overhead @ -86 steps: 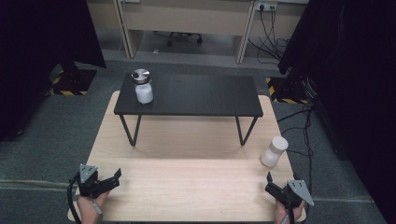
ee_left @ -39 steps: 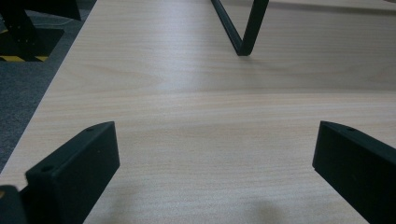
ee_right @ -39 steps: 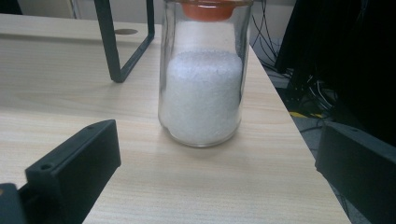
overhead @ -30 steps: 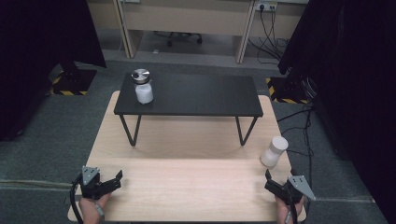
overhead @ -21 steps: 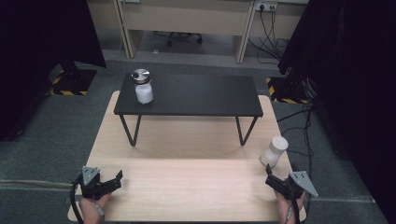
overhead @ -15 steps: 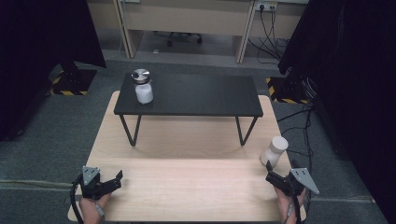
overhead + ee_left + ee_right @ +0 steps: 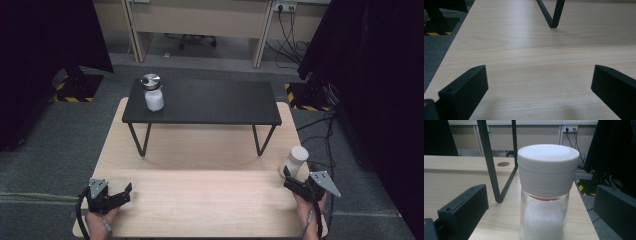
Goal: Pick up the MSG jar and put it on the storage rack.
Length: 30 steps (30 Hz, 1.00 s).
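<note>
A clear jar with a white lid stands upright near the right edge of the wooden table, white powder inside. My right gripper is open just in front of it, one jaw on either side, not touching it. A second jar with a metal lid stands on the left end of the small black table. My left gripper rests open at the near left corner with bare wood between its jaws.
The black table's thin legs stand on the wooden top, one close to the left of the white-lidded jar. Dark curtains hang at both sides. Cables lie on the floor to the right.
My right gripper has moved forward toward the white-lidded jar, which now stands between its jaws. The left gripper and both jars have stayed put.
</note>
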Each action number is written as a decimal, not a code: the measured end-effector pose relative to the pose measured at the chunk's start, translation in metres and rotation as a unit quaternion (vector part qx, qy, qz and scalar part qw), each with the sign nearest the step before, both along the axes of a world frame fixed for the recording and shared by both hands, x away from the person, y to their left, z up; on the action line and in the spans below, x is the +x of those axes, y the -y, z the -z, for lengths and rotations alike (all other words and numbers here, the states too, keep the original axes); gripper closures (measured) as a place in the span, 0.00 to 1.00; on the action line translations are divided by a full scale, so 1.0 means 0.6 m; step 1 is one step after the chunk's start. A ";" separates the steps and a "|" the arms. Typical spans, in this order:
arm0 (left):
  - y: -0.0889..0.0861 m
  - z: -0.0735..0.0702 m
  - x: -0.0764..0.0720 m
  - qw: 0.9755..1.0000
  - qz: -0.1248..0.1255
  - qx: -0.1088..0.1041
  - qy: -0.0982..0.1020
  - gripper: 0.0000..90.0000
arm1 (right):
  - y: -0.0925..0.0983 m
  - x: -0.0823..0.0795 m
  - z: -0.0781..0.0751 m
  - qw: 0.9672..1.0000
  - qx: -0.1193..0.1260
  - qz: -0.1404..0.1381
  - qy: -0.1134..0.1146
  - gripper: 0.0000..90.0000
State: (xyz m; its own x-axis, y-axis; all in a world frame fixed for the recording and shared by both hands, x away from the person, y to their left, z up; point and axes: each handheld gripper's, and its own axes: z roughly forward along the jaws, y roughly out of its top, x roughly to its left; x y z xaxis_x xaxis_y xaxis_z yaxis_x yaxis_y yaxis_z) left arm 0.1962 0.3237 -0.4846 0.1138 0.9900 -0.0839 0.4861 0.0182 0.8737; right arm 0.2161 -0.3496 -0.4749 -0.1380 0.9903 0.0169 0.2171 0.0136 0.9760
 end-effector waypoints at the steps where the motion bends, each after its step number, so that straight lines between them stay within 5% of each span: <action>1: 0.000 0.000 0.000 1.000 -0.001 -0.001 0.001 0.00 | 0.001 0.002 -0.002 1.000 0.002 -0.002 0.000 0.00; 25: 0.002 0.001 -0.002 1.000 -0.003 0.003 0.004 0.00 | 0.007 0.044 -0.024 1.000 0.022 -0.012 -0.001 0.01; 30: 0.003 0.001 -0.002 1.000 -0.002 0.004 0.003 0.00 | 0.006 0.050 -0.027 1.000 0.011 -0.012 -0.010 0.09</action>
State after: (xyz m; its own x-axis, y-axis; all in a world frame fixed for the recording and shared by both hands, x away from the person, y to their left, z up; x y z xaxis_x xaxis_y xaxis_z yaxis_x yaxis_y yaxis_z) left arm 0.1950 0.3221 -0.4851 0.1098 0.9911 -0.0747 0.4801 0.0129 0.8771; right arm 0.2458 -0.3535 -0.4587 -0.1604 0.9862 0.0422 0.2368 -0.0030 0.9716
